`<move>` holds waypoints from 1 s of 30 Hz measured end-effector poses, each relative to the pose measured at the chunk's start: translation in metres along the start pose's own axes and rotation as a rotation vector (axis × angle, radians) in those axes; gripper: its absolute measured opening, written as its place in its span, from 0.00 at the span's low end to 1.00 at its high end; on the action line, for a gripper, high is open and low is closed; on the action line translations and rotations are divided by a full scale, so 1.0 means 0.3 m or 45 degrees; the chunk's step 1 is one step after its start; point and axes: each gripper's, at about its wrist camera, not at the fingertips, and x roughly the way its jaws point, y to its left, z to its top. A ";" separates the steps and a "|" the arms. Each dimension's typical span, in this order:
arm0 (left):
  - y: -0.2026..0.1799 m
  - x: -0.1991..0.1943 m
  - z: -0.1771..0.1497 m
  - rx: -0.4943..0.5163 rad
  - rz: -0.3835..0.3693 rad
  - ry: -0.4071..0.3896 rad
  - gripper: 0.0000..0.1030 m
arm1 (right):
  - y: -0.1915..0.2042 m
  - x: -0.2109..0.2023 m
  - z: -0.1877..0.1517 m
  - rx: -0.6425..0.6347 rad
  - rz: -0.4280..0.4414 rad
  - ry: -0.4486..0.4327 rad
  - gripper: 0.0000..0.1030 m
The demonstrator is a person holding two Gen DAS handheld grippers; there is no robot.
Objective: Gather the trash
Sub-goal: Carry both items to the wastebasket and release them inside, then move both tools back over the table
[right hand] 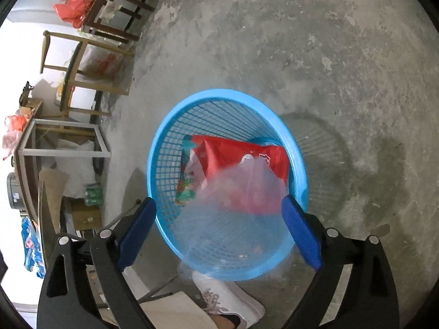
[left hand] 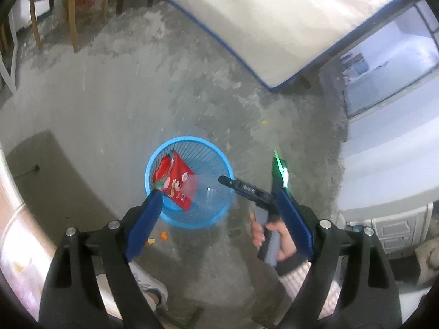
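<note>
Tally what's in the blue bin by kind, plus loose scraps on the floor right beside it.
Red snack wrapper: 1
Clear plastic bag: 1
Orange scraps on the floor by the blue bin: 2, a round piece and a smaller bit
Total: 4

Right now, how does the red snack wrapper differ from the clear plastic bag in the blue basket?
The red snack wrapper is opaque and printed; the clear plastic bag is see-through and plain. The wrapper leans against the blue basket wall; the bag lies partly over it. Both are inside the basket, held by neither gripper.
</note>
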 end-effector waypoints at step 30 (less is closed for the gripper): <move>0.514 -1.021 -1.054 -0.526 0.519 -0.856 0.88 | 0.697 -0.617 -0.548 -0.803 0.061 -0.310 0.94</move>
